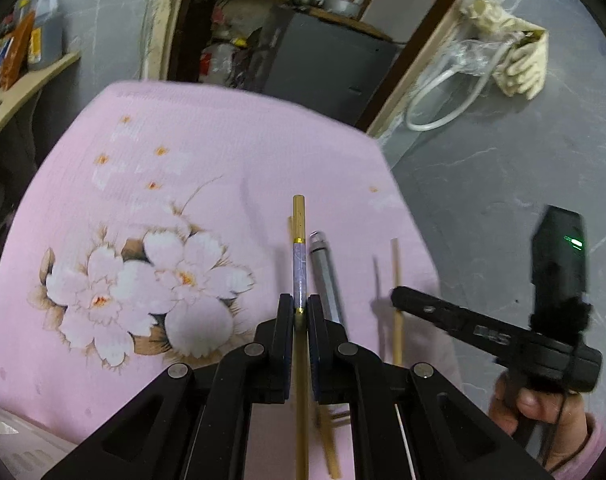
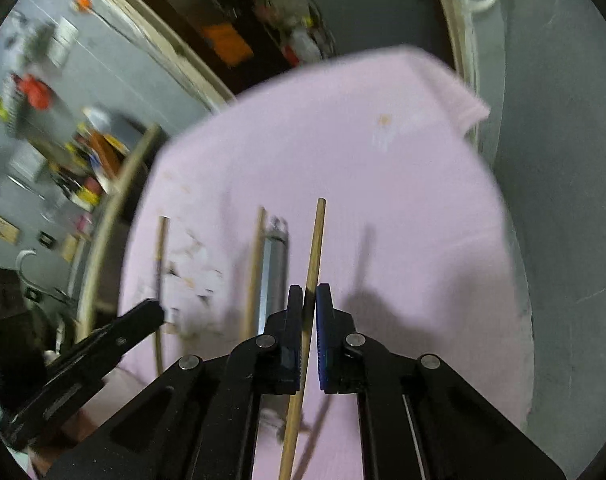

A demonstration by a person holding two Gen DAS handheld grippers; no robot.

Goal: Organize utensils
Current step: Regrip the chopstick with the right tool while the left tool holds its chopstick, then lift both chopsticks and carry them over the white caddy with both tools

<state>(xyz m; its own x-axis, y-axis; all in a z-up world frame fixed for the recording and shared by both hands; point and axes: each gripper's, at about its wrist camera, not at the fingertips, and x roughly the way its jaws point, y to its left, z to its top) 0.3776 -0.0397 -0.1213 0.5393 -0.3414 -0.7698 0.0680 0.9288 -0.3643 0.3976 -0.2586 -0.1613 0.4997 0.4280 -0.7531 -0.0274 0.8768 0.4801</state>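
The left gripper (image 1: 300, 312) is clenched on a decorated chopstick (image 1: 299, 264): its pads press the stick at a gold band, and the stick runs on past the tips, first lilac, then a gold ring, then a tan end. Its lower length drops between the fingers and out of the bottom of the left view.

The right gripper (image 2: 310, 300) grasps a plain wooden chopstick (image 2: 313, 248), which tilts across the narrow slit between the jaws; its far end stands clear above the cloth (image 2: 403, 216), and its near end is cut off at the bottom of the frame. In the left view this gripper shows from the side (image 1: 399, 294), with a hand (image 1: 543, 412) round its handle, partly hidden by the black body.

Under and behind the left fingers lie more sticks (image 1: 330, 440), mostly covered, so their number is hard to make out. Just right of the held decorated chopstick lies a metal handle (image 1: 326, 276), lengthwise on the cloth, near its right edge; its near end is hidden by the gripper, so what utensil it is cannot be told. In the right view, which is blurred, another tan stick (image 2: 254, 268) lies close along its left side.

The pink cloth carries a print of pale flowers (image 1: 143, 292) toward its left side. Beyond its far edge stand a dark cabinet (image 1: 327, 56) and cluttered shelves (image 1: 27, 60), too smeared to read. A white hose (image 1: 435, 96) lies on the grey floor past the right corner.
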